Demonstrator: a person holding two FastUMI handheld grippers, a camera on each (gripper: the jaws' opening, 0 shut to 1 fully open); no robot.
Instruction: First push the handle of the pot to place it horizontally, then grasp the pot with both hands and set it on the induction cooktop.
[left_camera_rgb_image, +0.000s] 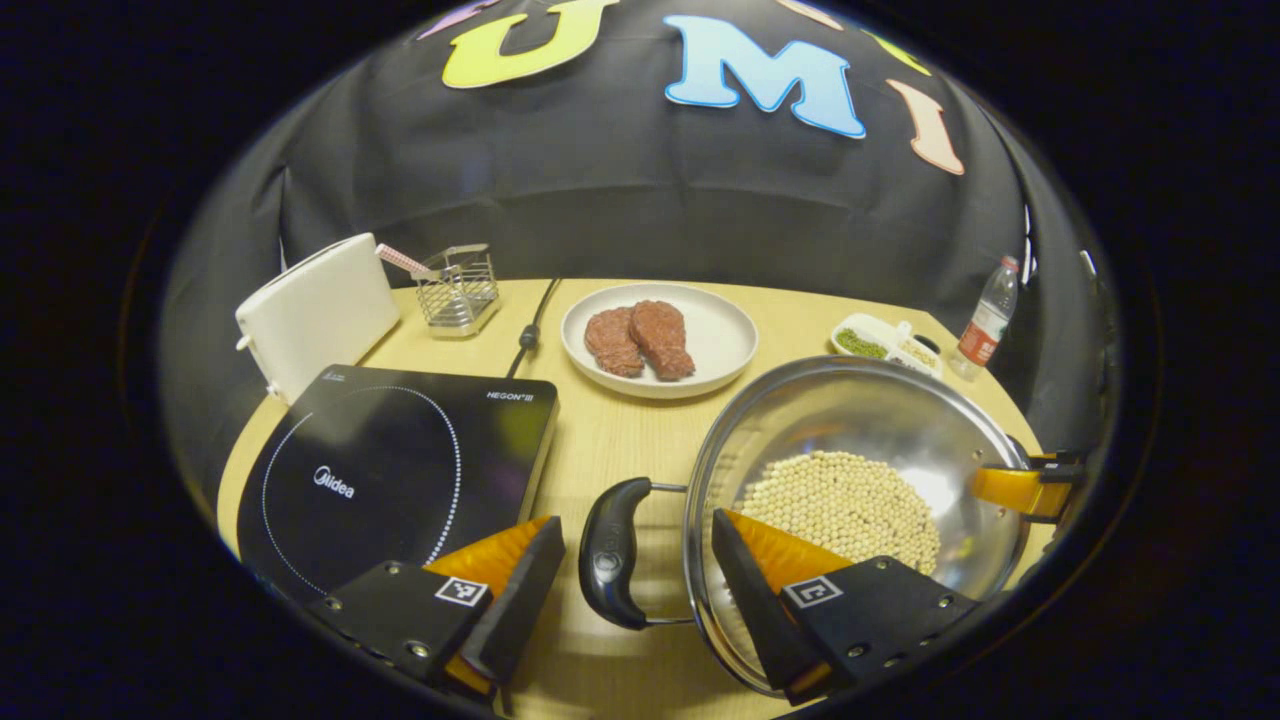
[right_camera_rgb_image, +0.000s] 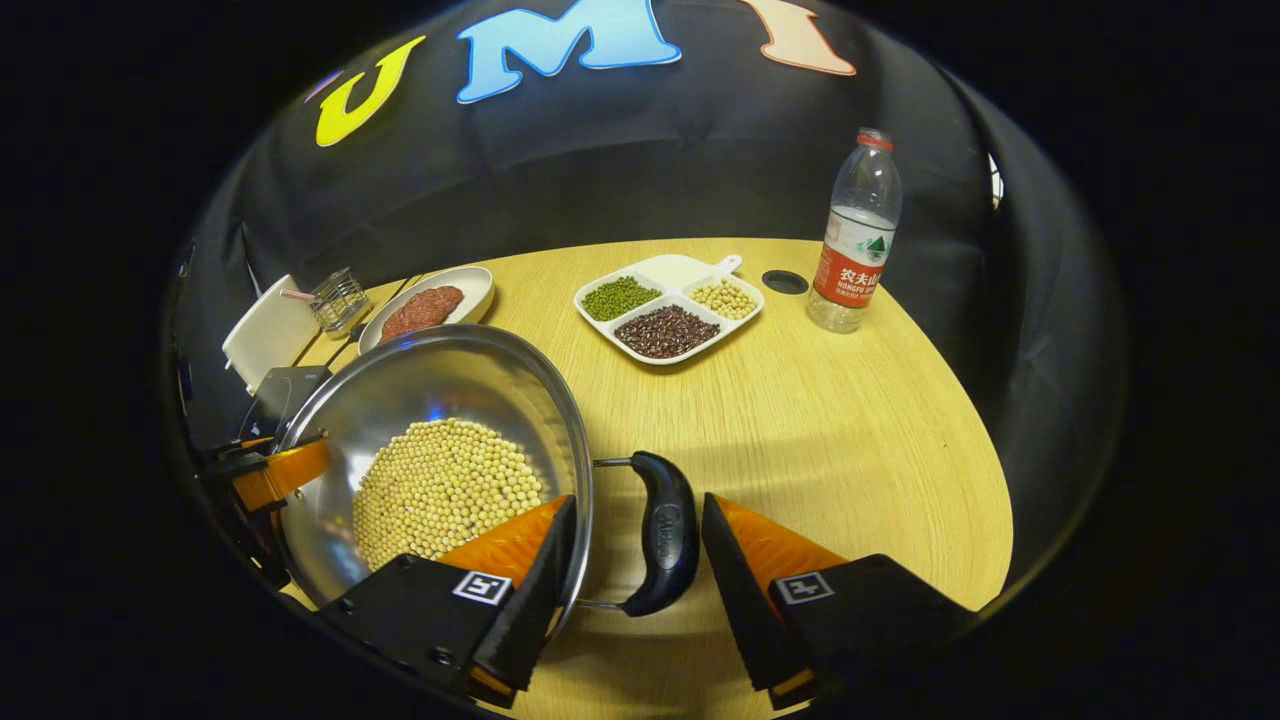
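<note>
Left gripper view, pot handle (left_camera_rgb_image: 612, 552) between spread fingers (left_camera_rgb_image: 520, 590), untouched

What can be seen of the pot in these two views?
The pot is a shiny, round metal pan, open with no lid, its bottom covered by pale soybeans. It sits upright on the wooden table, right of the induction cooktop. A dark loop handle on wire arms sticks out at each side. The left gripper and right gripper each straddle a handle, one finger inside the rim, jaws open.
</note>
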